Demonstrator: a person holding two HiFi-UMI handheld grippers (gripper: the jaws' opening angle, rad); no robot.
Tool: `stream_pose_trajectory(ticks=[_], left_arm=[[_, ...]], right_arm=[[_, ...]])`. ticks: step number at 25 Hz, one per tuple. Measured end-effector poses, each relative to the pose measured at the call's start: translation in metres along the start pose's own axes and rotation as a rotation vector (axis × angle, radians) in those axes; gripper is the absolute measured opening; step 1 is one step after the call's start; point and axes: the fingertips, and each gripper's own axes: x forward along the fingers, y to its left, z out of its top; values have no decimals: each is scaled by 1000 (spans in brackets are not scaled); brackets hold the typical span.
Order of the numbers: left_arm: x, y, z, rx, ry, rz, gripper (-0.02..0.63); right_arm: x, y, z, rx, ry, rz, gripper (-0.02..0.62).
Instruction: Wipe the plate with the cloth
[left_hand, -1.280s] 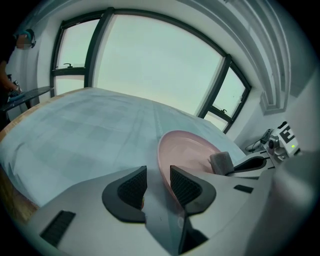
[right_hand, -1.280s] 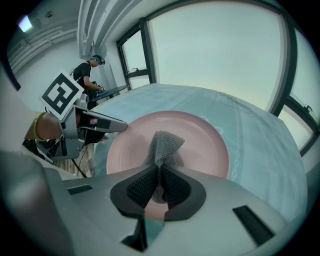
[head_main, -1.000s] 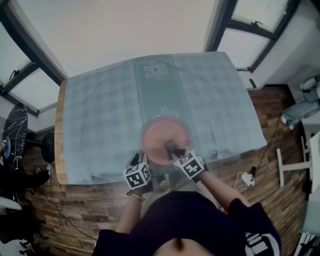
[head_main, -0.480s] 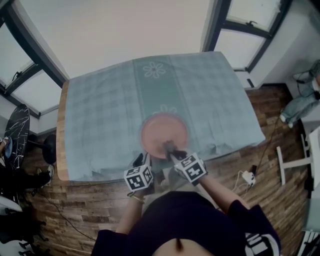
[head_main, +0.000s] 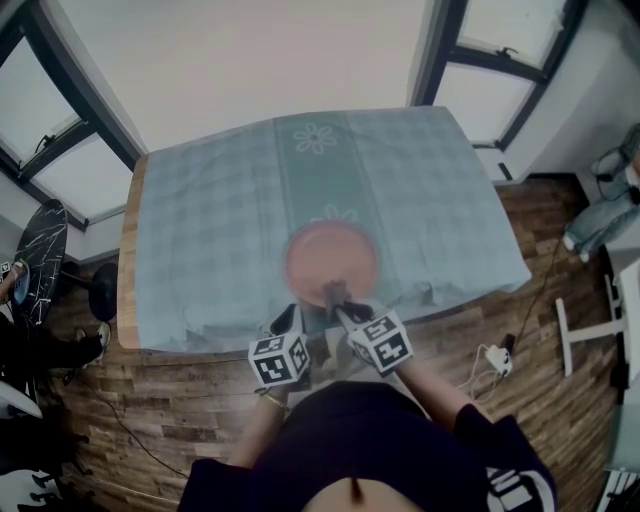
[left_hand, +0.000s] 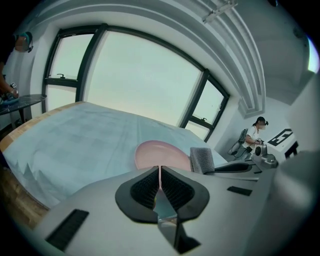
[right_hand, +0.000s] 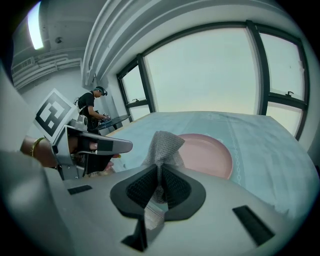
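Pink plate (head_main: 332, 262) lies on the checked tabletop (head_main: 200, 240), just ahead of both grippers. The right gripper (right_hand: 160, 172) is clamped on the grey mesh cloth (right_hand: 162, 144), at the plate's near rim. The left gripper (left_hand: 159, 172) has just been closing, with nothing between its jaws.

so it's a wooden table (head_main: 127, 270), bare wood only showing along the left edge of the head view, covered by a pale blue checked tablecloth (head_main: 210, 240) with a green stripe (head_main: 318, 180) and 2 flower prints (head_main: 316, 137) up the middle, and 1 pink plate (head_main: 332, 258) sitting on it at lower centre.
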Motion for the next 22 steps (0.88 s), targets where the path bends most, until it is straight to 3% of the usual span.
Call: stream_pose_trajectory(ticks=[22], left_arm=[[-18,-20,0,58,-31,-54,14]], right_arm=[[-20,19,6,-3,-81,-6,32]])
